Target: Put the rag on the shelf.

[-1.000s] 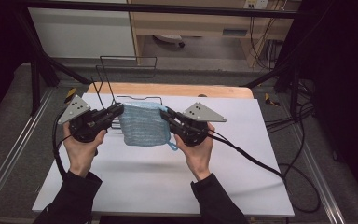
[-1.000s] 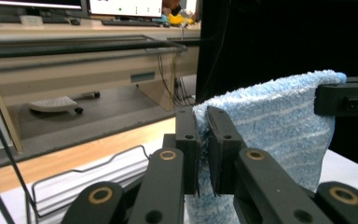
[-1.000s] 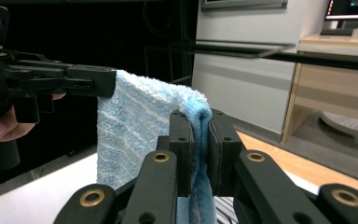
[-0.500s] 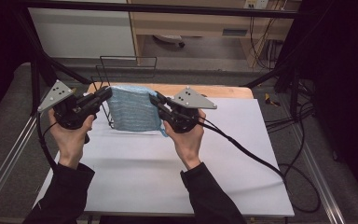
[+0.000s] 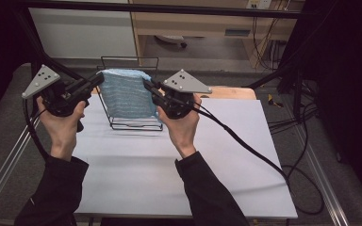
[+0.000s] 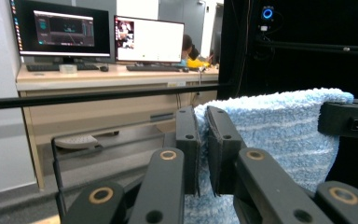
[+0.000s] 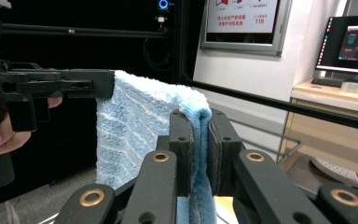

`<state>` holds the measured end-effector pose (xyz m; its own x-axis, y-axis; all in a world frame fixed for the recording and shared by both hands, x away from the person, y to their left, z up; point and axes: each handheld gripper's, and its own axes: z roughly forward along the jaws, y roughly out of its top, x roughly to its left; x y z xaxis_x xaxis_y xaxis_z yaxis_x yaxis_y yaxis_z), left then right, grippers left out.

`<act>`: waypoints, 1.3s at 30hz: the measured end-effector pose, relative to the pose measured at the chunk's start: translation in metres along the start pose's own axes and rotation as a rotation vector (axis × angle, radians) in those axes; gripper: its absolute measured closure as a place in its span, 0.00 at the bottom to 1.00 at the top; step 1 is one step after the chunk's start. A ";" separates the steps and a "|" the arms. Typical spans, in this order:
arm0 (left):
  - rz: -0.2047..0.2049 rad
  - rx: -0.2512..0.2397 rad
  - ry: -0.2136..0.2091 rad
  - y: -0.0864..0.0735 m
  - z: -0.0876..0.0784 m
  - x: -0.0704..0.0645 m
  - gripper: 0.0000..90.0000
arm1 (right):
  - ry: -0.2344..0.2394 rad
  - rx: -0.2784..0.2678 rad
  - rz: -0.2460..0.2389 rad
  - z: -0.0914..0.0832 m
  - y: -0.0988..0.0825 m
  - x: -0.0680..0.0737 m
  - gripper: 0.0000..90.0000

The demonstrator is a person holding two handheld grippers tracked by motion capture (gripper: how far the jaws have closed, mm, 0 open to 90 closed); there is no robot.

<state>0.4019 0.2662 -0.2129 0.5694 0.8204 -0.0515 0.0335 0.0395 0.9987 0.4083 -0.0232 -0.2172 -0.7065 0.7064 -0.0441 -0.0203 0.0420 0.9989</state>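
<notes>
The left gripper [image 5: 96,81] and the right gripper [image 5: 147,85] are each pinching an upper corner of a light-blue terry towel [image 5: 126,94], their fingers [image 6: 187,140] closed narrow on the cloth, so the towel is hanging spread between them above the black wire rack [image 5: 134,123] that is standing on the white desk [image 5: 169,169]. The right gripper view is showing a wall poster [image 7: 242,21] with red print — only the figure "119" is reading clearly — and a monitor [image 7: 352,44] at the right edge. The left gripper view is giving what the high view is not: two lit monitors [image 6: 98,32] on a wooden counter [image 6: 107,77], and the towel's fluffy top edge running to the other gripper.
</notes>
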 end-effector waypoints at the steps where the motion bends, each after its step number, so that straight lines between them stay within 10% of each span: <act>1: -0.001 -0.006 0.002 0.002 0.000 0.001 0.93 | -0.001 -0.002 0.002 0.002 0.002 0.000 0.92; 39: -0.003 -0.119 0.073 0.074 0.030 0.038 0.93 | -0.027 -0.099 -0.059 0.059 0.077 -0.020 0.92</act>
<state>0.4509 0.2834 -0.1407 0.5077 0.8595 -0.0588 -0.0645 0.1060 0.9923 0.4628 0.0075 -0.1400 -0.6828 0.7234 -0.1020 -0.1321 0.0150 0.9911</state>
